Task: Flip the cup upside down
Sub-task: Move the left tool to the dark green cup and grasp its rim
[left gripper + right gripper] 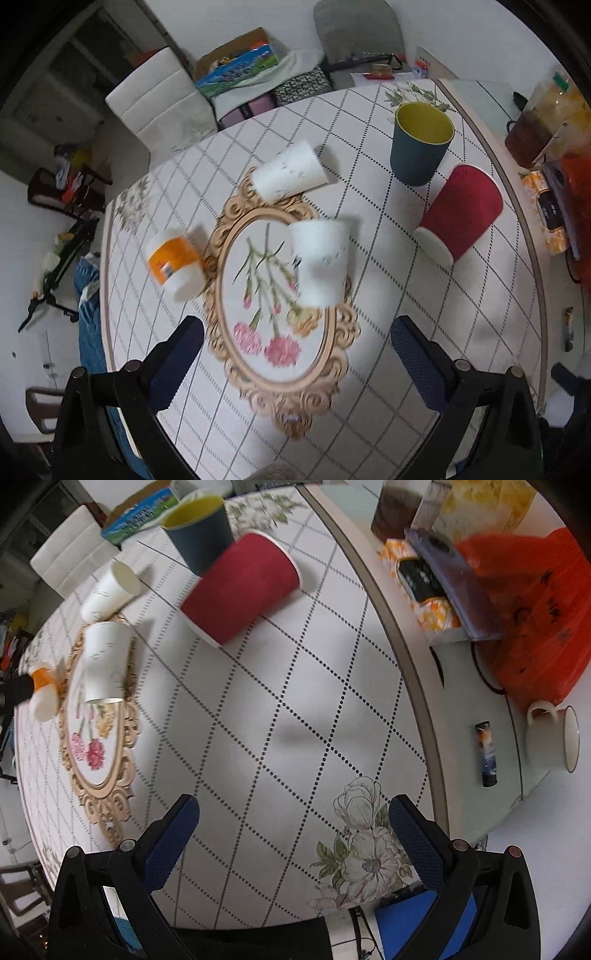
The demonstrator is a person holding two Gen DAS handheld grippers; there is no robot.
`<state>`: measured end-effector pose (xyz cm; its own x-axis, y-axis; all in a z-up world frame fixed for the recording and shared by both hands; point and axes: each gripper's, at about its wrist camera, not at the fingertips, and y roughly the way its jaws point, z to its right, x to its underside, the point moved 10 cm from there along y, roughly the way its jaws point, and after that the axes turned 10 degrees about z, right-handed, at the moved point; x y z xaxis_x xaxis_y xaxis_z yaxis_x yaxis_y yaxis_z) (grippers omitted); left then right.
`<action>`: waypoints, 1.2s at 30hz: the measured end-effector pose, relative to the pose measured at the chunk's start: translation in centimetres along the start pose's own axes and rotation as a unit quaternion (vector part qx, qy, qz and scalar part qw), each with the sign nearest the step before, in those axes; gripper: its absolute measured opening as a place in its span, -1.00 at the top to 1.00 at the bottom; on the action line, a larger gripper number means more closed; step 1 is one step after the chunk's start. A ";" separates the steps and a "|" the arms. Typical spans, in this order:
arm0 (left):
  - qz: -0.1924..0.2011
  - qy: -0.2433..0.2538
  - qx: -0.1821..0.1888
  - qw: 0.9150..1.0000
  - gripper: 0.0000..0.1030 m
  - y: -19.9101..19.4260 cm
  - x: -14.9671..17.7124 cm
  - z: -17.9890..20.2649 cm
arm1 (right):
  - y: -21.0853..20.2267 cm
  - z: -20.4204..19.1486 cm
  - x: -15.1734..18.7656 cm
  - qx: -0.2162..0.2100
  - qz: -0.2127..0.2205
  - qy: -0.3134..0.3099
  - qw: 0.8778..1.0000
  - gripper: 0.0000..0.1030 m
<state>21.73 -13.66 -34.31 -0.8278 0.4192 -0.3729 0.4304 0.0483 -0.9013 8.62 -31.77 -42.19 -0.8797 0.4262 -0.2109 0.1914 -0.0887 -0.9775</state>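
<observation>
cups sit spread over the table: a white cup stands mouth down on the oval floral mat, a second white cup lies on its side at the mat's far end, a red cup rests mouth down but tilted near the table's right edge, and a blue cup with a yellow inside stands upright beyond it. an orange and white jar lies left of the mat. the left gripper and the right gripper both hover above the table, jaws wide and holding nothing.
</observation>
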 end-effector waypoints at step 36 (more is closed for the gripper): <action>0.145 0.161 0.115 0.969 -0.99 11.1 -13.8 15.4 | 10.0 3.5 -5.0 0.037 -0.037 0.040 0.998 -1.00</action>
<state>32.39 -32.91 -42.53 -0.5126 0.6488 -0.5624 0.5057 -0.3012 -0.8084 13.40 -37.97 -50.95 -0.8521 0.5041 -0.1408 0.0924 -0.1199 -0.9885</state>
